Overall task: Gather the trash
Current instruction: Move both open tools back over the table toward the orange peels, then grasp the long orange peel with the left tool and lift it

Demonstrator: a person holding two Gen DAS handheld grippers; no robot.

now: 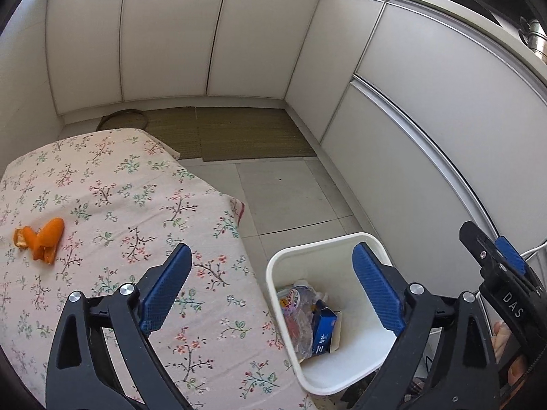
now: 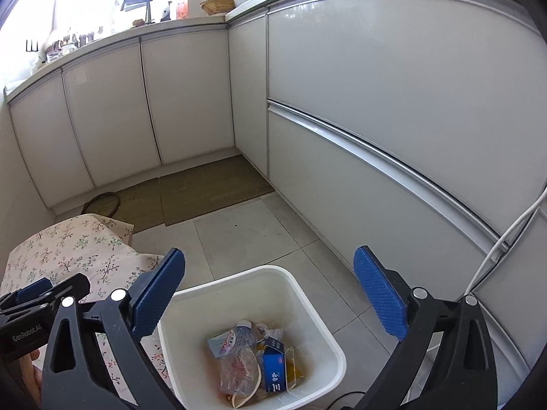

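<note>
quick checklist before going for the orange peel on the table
1. Left gripper open and empty: ok.
2. Right gripper open and empty: ok.
3. Orange peel lying free on the floral tablecloth, nothing covering it: ok.
4. White bin upright beside the table, mouth unobstructed: ok.
5. Room left in the bin above the blue carton and plastic wrappers: ok.
6. Other trash left on the table: cannot tell, only part of it shows.
</note>
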